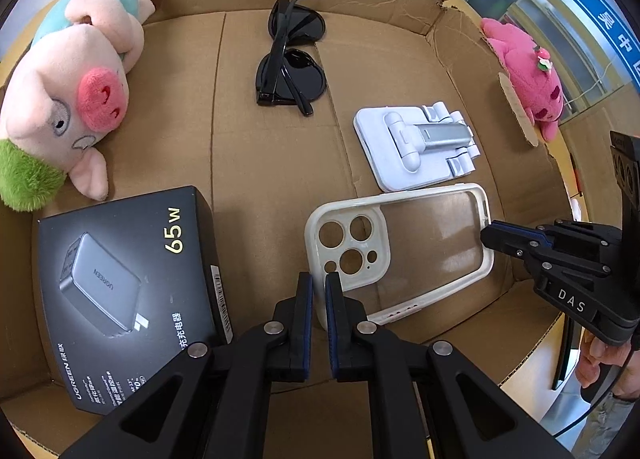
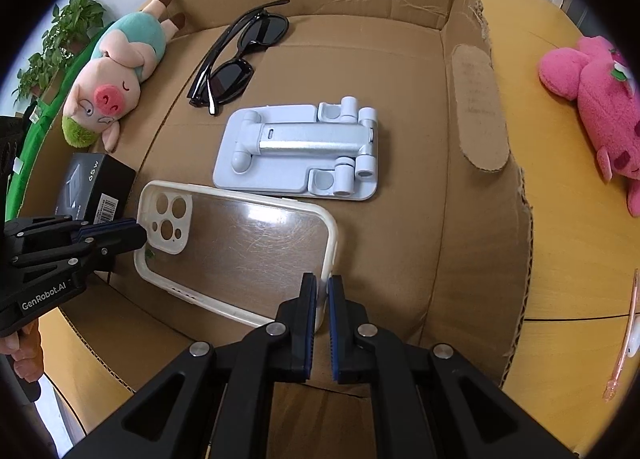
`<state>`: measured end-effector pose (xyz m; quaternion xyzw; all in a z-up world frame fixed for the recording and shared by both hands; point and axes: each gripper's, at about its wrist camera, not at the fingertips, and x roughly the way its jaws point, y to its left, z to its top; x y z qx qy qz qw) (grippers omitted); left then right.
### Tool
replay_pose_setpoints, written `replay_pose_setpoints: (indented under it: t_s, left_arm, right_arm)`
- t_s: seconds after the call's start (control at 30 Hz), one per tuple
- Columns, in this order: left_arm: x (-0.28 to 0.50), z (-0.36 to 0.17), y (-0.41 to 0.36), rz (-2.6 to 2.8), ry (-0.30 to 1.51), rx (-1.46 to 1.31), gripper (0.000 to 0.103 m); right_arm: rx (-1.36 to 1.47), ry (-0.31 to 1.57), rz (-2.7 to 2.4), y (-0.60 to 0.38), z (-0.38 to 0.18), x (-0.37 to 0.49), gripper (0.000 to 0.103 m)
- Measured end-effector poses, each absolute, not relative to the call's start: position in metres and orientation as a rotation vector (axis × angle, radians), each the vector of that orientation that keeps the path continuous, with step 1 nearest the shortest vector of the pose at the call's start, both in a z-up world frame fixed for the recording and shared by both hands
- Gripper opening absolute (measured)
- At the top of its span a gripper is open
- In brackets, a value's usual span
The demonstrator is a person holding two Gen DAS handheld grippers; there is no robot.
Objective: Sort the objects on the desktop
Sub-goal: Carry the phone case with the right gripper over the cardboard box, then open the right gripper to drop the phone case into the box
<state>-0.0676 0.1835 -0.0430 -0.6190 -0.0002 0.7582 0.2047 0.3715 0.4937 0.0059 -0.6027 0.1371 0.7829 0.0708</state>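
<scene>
A clear phone case (image 1: 432,251) with a cream rim lies in a shallow cardboard box (image 1: 260,163). My left gripper (image 1: 319,277) is shut on the rim at the camera-hole end. My right gripper (image 2: 322,278) is shut on the rim at the opposite end of the phone case (image 2: 240,247). Each gripper shows in the other's view: the right gripper (image 1: 486,237) at the case's far end, the left gripper (image 2: 142,235) by the camera holes. A person's hand holds each gripper.
Also in the box: a pig plush (image 1: 72,91), black sunglasses (image 1: 292,55), a white folding phone stand (image 1: 412,147) and a black charger box (image 1: 120,279). A pink plush (image 2: 596,99) and a pink pen-like thing (image 2: 628,331) lie on the yellow table (image 2: 560,239) outside.
</scene>
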Motion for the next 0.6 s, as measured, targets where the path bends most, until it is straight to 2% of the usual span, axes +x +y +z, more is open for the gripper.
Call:
replay_pose_setpoints:
  t_s: [0.4, 0.43, 0.47, 0.5, 0.57, 0.6]
  left_arm:
    - [-0.067, -0.045, 0.186, 2.106, 0.037, -1.75, 0.008]
    - [-0.066, -0.044, 0.186, 2.104, 0.033, -1.748, 0.013]
    - [-0.066, -0.043, 0.186, 2.1, 0.025, -1.743, 0.021]
    - [-0.064, -0.042, 0.187, 2.105, 0.021, -1.739, 0.028]
    - [-0.062, -0.036, 0.185, 2.14, 0.021, -1.703, 0.054]
    - [-0.061, -0.032, 0.184, 2.167, 0.024, -1.683, 0.056]
  right_arm:
    - [-1.848, 0.362, 2.313, 0.488, 0.002, 0.367, 0.008]
    - [-1.846, 0.355, 2.319, 0.487, 0.002, 0.368, 0.01]
    - [-1.845, 0.341, 2.324, 0.485, 0.002, 0.368, 0.013]
    - [-1.842, 0.33, 2.335, 0.483, 0.002, 0.368, 0.019]
    - [-1.83, 0.296, 2.356, 0.478, 0.003, 0.37, 0.029]
    - [-1.818, 0.275, 2.363, 0.475, 0.005, 0.371, 0.034]
